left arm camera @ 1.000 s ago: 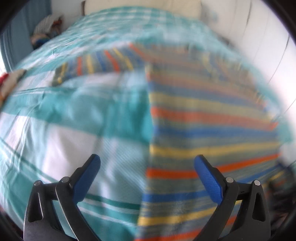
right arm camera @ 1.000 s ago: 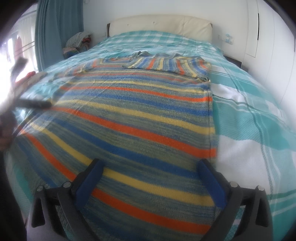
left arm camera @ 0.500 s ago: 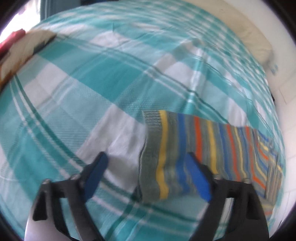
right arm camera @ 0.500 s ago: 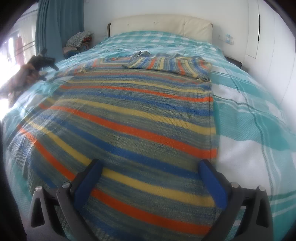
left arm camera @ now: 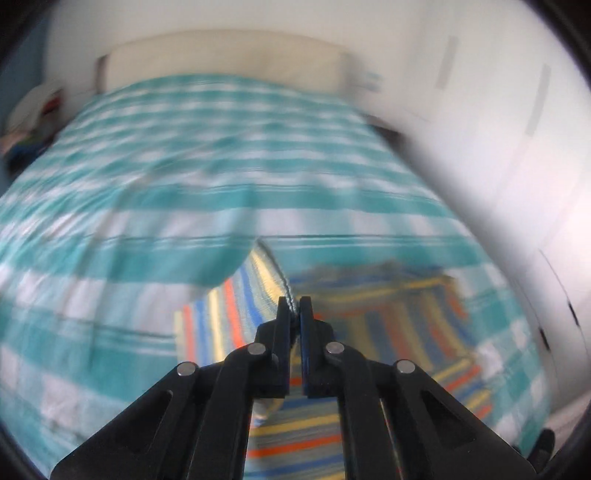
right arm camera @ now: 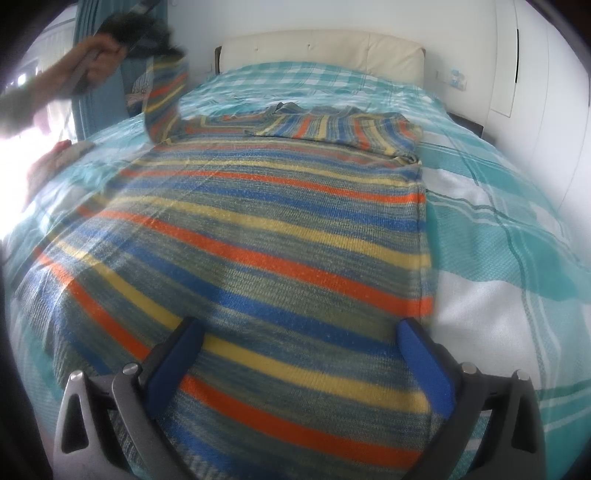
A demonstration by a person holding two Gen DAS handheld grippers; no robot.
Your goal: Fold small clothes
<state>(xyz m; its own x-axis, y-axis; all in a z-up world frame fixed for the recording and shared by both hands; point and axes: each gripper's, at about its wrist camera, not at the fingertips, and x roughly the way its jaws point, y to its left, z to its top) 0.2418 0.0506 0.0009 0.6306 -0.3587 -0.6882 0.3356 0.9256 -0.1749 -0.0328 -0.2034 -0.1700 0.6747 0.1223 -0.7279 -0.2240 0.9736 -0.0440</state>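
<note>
Sweater [right arm camera: 258,236] on bed [right arm camera: 517,229]; headboard [right arm camera: 317,48] behind.

ahead of my fingers lies a bed [right arm camera: 498,229] under a teal and white checked cover, ending at a cream padded headboard [right arm camera: 321,48] on a white wall [right arm camera: 195,33]. white cupboard doors [right arm camera: 535,74] stand off to the right, a teal curtain [right arm camera: 83,110] to the left beside glaring daylight.
</note>
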